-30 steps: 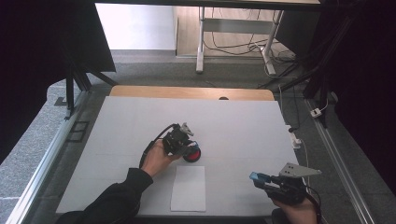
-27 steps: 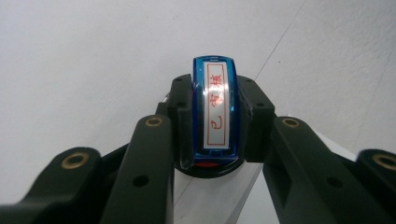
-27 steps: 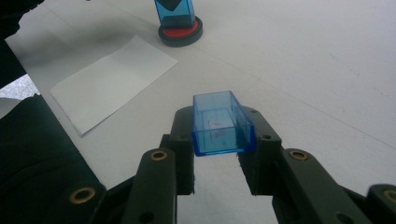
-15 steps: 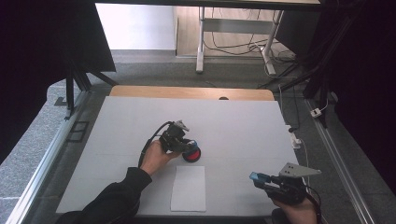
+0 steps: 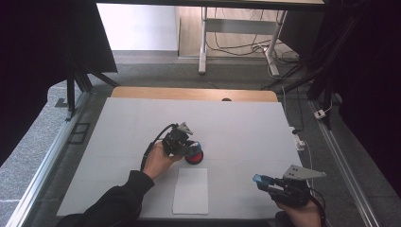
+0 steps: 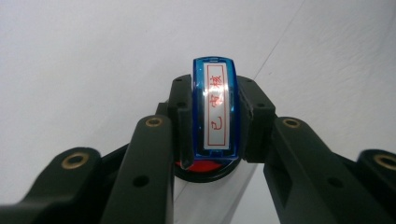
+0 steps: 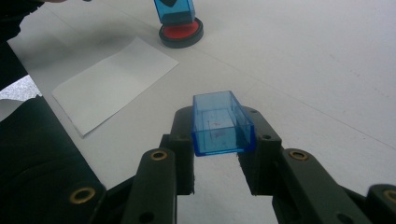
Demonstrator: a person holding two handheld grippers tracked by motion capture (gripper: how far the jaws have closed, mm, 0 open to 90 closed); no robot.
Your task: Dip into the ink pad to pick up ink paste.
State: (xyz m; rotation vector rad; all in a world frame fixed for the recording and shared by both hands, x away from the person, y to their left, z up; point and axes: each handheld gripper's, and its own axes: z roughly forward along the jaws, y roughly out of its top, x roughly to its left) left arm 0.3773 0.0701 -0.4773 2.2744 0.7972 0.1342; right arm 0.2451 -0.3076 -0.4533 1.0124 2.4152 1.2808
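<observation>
Shifted slightly since the earlier frame: left gripper [image 5: 185, 147], clamped on a blue stamp [image 6: 215, 108], stamp base pressed onto the red ink pad [image 5: 194, 157] mid-table. Right gripper [image 5: 265, 182], unmoved near the table's [image 5: 246, 127] front edge, grips the stamp's blue cap [image 7: 221, 123]. White paper sheet [image 5: 191, 190] lies just before the pad.

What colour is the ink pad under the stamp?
Red, in a black round case; the ink pad shows best in the right gripper view.
</observation>
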